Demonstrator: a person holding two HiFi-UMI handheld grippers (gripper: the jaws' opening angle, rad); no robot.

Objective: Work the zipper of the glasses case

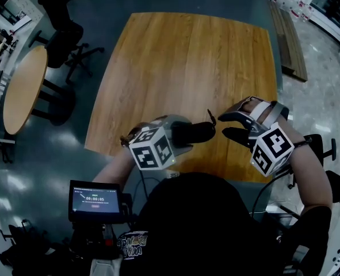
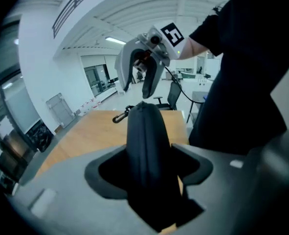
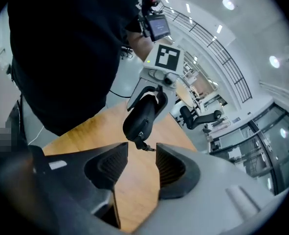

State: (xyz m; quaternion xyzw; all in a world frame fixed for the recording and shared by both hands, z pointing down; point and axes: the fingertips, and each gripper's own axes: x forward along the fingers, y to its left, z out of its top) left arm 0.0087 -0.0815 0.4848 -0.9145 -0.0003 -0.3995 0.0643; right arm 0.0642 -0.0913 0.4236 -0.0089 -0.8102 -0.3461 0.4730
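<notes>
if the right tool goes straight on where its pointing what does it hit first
Probably the small pull hanging off the near end of the black glasses case, held up by the left tool. It sits just beyond the right tool's parted jaws, roughly centred, though depth is unclear.

Wooden table [image 1: 187, 56], round table [image 1: 23, 88] (left), chair [image 1: 65, 42]

1 wooden table [image 1: 187, 62], seemingly square, stands on floor [image 1: 60, 171].
</notes>
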